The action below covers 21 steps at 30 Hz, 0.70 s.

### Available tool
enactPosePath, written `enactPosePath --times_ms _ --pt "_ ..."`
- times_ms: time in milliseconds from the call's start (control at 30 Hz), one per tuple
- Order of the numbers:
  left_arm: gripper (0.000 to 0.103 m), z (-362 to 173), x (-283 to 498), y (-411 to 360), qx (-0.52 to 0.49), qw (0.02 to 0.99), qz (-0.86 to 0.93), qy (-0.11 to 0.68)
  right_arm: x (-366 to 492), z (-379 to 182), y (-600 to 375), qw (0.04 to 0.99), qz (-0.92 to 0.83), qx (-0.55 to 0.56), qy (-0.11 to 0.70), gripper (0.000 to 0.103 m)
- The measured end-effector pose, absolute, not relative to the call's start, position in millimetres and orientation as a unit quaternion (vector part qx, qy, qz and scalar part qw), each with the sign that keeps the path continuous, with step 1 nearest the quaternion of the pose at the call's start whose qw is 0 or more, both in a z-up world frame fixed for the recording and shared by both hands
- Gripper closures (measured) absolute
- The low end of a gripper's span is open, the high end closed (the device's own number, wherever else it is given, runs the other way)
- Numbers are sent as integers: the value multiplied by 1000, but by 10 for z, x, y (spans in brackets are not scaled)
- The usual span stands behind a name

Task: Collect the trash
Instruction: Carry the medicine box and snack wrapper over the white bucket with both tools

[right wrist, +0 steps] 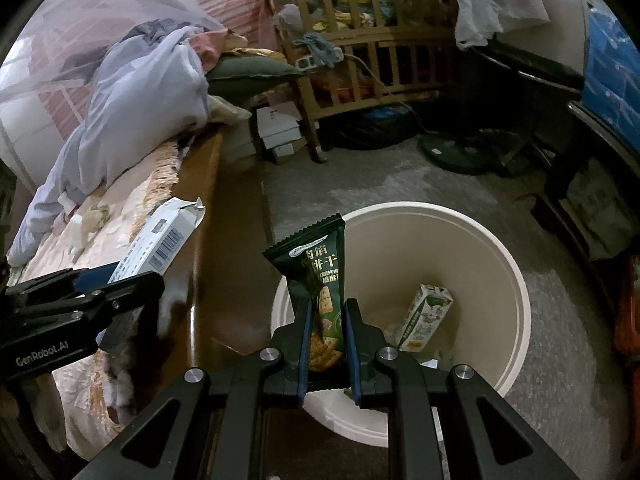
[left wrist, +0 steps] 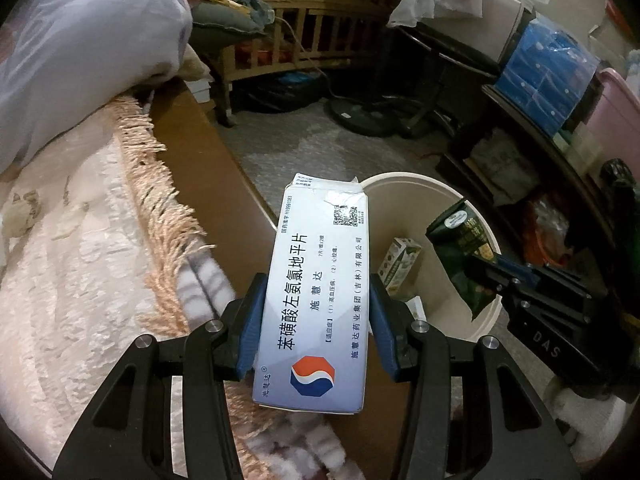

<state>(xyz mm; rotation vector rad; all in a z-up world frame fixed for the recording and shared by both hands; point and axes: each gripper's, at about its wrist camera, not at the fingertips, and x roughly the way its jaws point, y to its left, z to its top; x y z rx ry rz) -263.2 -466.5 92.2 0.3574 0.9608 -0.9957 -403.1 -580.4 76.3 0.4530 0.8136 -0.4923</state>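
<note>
1. The left gripper (left wrist: 316,320) is clamped on a white medicine box (left wrist: 316,292), held beside the cream bin (right wrist: 516,280), over the bed's edge
2. The right gripper (right wrist: 328,336) is clamped on a green snack wrapper (right wrist: 316,276) above the bin's near rim
3. A small carton (right wrist: 426,316) stands inside the bin

Both my wrist cameras look steeply down along my tongs from close above, sharing the round cream plastic bin (left wrist: 486,320) (right wrist: 516,280), the slatted wooden crib (left wrist: 320,24) (right wrist: 384,56) and each other's tongs.
</note>
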Motion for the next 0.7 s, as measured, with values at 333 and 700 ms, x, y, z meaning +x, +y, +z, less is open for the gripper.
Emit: enactPosePath --times_ms 333,700 --pt "57 854 -2651 -4863 162 739 -473 453 -4074 754 -5888 860 -252 215 387 88" --pt "57 761 -2720 -5054 160 725 -485 462 -4149 757 -6019 853 -272 225 385 88"
